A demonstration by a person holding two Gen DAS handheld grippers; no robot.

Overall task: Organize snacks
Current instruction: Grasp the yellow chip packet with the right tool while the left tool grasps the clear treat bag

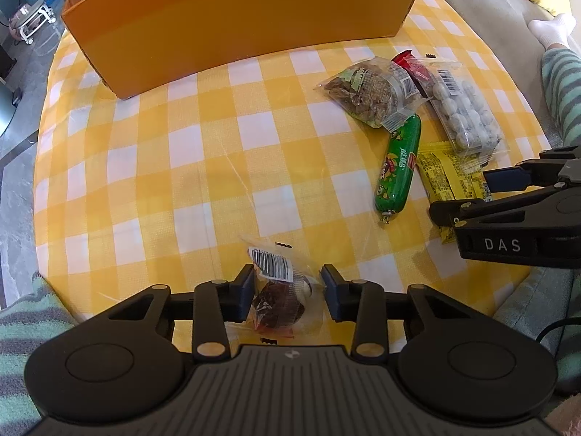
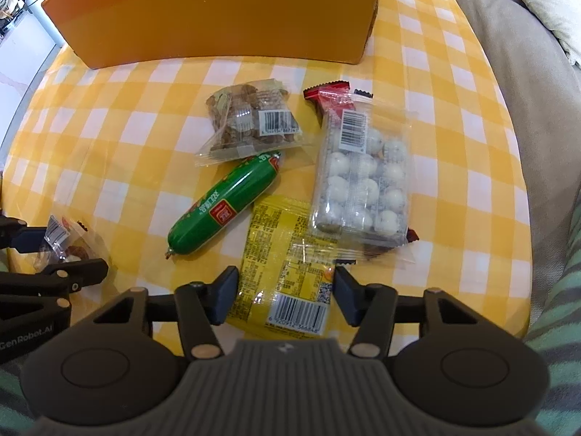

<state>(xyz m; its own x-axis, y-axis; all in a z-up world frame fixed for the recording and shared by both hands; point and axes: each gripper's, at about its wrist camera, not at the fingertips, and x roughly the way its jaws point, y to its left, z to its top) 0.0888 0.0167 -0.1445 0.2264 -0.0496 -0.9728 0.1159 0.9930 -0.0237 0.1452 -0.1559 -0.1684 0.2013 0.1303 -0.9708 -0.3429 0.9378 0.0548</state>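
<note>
On the yellow checked tablecloth [image 1: 189, 167] my left gripper [image 1: 288, 287] points down, shut on a small clear packet [image 1: 279, 290] of dark snack with a barcode label; both pads touch its wrapper. The right wrist view shows that gripper [image 2: 61, 250] and packet [image 2: 60, 239] at far left. My right gripper [image 2: 285, 290] is shut on the near end of a flat yellow packet [image 2: 287, 254], pads at both its edges. From the left wrist it appears at right [image 1: 463, 196] over the yellow packet [image 1: 446, 174]. An orange box [image 1: 236, 18] [image 2: 218, 11] stands at the back.
Between the grippers lie a green sausage [image 2: 221, 207], a clear bag of brown pieces [image 2: 250, 123], a clear packet of white balls [image 2: 363, 181] and a red packet [image 2: 330, 98] under it. A person's striped leg and white sock [image 1: 552, 29] rest on the sofa at right.
</note>
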